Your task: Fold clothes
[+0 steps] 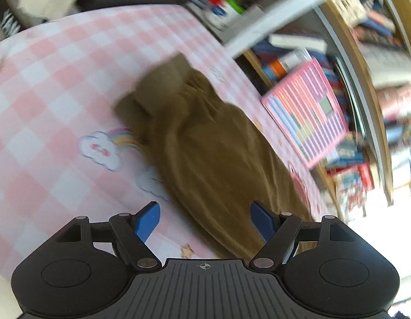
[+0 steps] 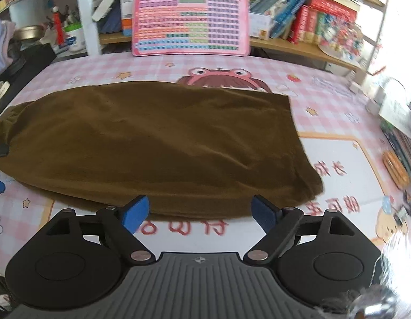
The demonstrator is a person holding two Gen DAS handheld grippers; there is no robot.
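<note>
Garment [image 2: 157, 143] flat on table, just ahead of both wide-open, empty jaws.

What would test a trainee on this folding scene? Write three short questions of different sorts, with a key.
1. True or false: the right gripper is clamped on the brown garment.
2. What leans against the bookshelf behind the garment: A) a pink chart board, B) a mirror, C) a laptop?
3. Fill in: the garment lies on a pink checked ___ with cartoon prints.

Key
1. False: its jaws stand open with nothing between them, as do those of the left gripper.
2. A, the pink chart board.
3. table cover.
</note>
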